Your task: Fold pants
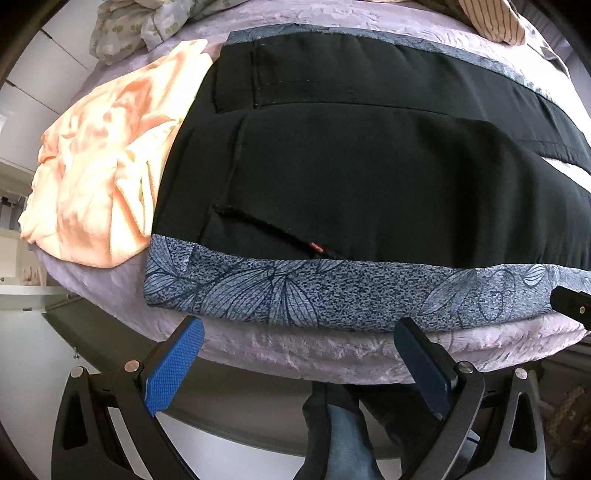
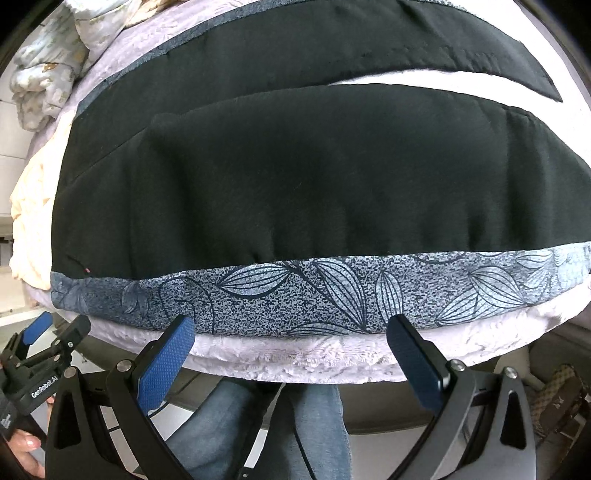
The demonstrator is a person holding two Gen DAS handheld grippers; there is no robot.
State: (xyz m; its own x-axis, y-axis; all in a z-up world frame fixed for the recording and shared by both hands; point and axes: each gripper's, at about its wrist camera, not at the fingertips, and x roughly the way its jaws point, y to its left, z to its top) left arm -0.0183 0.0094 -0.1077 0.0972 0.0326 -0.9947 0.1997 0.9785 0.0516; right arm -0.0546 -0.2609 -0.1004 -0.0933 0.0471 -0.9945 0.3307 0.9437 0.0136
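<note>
Black pants (image 1: 351, 173) with a grey leaf-print side stripe (image 1: 295, 291) lie flat on a lilac plush bed cover (image 1: 332, 354). The waist is at the left; the two legs run right, with a gap between them in the right wrist view (image 2: 388, 79). The same pants (image 2: 314, 184) and stripe (image 2: 332, 291) fill that view. My left gripper (image 1: 299, 350) is open and empty, just short of the near stripe edge. My right gripper (image 2: 291, 350) is open and empty, at the same edge further right.
An orange-yellow garment (image 1: 99, 177) lies crumpled left of the pants. Floral bedding (image 1: 140, 26) and a striped cloth (image 1: 491, 18) lie at the back. The person's jeans-clad legs (image 2: 277, 424) stand below the bed edge. The left gripper also shows in the right wrist view (image 2: 44, 343).
</note>
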